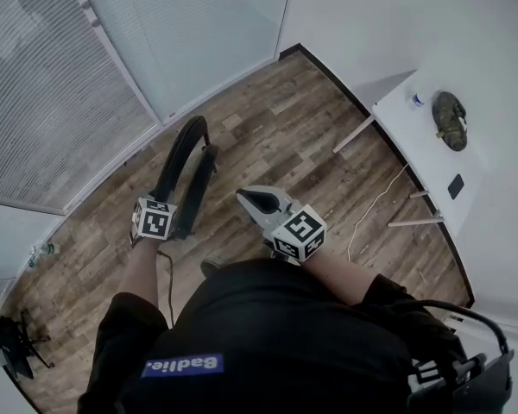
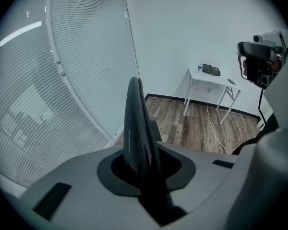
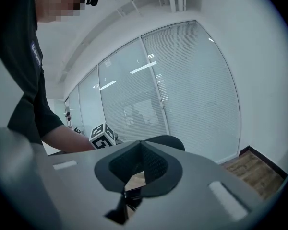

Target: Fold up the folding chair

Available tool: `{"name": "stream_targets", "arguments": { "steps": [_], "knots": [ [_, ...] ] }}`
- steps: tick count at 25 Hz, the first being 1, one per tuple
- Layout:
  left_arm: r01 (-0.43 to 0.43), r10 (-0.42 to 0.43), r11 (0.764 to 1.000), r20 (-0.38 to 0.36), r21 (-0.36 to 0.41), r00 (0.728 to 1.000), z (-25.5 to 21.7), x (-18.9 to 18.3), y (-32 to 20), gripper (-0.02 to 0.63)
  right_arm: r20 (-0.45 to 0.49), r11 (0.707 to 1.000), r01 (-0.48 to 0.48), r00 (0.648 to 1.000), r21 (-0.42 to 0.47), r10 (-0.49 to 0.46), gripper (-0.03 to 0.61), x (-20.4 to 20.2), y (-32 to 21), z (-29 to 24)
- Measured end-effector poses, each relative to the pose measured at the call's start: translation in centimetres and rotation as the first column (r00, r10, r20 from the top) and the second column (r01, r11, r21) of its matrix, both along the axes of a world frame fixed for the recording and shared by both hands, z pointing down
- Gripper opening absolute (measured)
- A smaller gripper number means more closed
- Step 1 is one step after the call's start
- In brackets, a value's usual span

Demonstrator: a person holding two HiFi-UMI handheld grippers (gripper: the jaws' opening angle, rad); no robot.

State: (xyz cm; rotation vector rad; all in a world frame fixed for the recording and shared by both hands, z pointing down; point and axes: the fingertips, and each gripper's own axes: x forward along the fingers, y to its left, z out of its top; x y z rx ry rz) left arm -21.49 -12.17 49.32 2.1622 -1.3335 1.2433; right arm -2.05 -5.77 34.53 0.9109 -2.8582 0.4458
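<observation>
Looking down from the head view, the folding chair [image 1: 186,172] stands, apparently flat, long axis running forward from the left gripper [image 1: 167,228], nearer it than the right gripper [image 1: 249,200]. Left gripper view: jaws narrowly clamped on the chair's edge. Right gripper view: jaws together, empty, chair ahead.

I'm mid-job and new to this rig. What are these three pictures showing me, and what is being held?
There is no robot here: a person carries a hand-held gripper in each hand. One picture looks down from a camera on the person's head. The other two come from cameras riding on the grippers, looking along their jaws. The left hand-held gripper is clamped on an edge of the black folding chair, which looks folded and stands on the wood floor. The right hand-held gripper is shut and empty. A white table stands by the wall.
</observation>
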Motion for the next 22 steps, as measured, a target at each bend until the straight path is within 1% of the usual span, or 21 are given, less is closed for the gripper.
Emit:
{"name": "stream_targets", "arguments": {
  "steps": [2, 11, 17, 22],
  "knots": [
    [-0.005, 0.005, 1.0, 0.0, 0.01, 1.0, -0.1, -0.1, -0.2, 0.075, 0.002, 1.0, 0.001, 1.0, -0.002, -0.001, 0.001, -0.3, 0.2, 0.0],
    [-0.002, 0.002, 1.0, 0.004, -0.003, 1.0, -0.1, -0.4, 0.1, 0.075, 0.018, 0.999, -0.003, 1.0, -0.036, 0.004, 0.002, -1.0, 1.3, 0.5],
    [-0.005, 0.005, 1.0, 0.005, -0.007, 1.0, 0.1, 0.0, -0.2, 0.075, 0.008, 0.999, -0.003, 1.0, -0.05, 0.003, 0.002, -1.2, 1.2, 1.0],
    [0.005, -0.005, 1.0, 0.017, -0.01, 1.0, 0.1, -0.4, 0.0, 0.075, 0.009, 0.998, 0.009, 1.0, -0.06, -0.008, 0.002, -1.6, 1.3, 1.1]
  ]
}}
